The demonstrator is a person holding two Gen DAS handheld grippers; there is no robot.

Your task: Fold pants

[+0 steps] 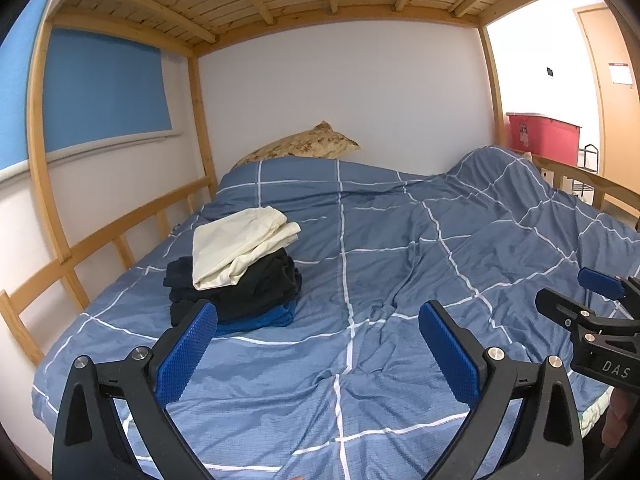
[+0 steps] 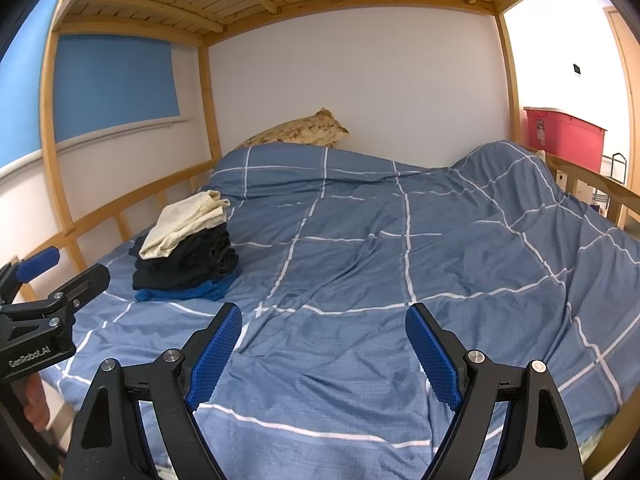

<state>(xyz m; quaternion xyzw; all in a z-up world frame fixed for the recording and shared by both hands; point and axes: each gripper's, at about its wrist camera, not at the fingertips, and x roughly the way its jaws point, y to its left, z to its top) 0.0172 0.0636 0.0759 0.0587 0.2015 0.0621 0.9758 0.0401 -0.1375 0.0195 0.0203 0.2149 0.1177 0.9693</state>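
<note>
Fingers [image 1: 188, 344] apart both grippers, blue checked duvet [image 1: 400, 248], wood bunk frame [image 1: 200, 120]

Your left gripper [image 1: 318, 338] shows matt black plastic, knobbly blue pads [image 1: 188, 350], shiny metal pins. Soft crumpled cloth duvet [image 1: 400, 248], folded cloth pants [image 1: 240, 252], bare pale wood frame [image 1: 120, 236].

"DAS" on right tongs [image 1: 600, 300] body; "GenRobot.AI" on left tongs [image 2: 52, 276] body.

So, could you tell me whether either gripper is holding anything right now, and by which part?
Nothing is held: the left gripper and right gripper are both open above the duvet.
</note>
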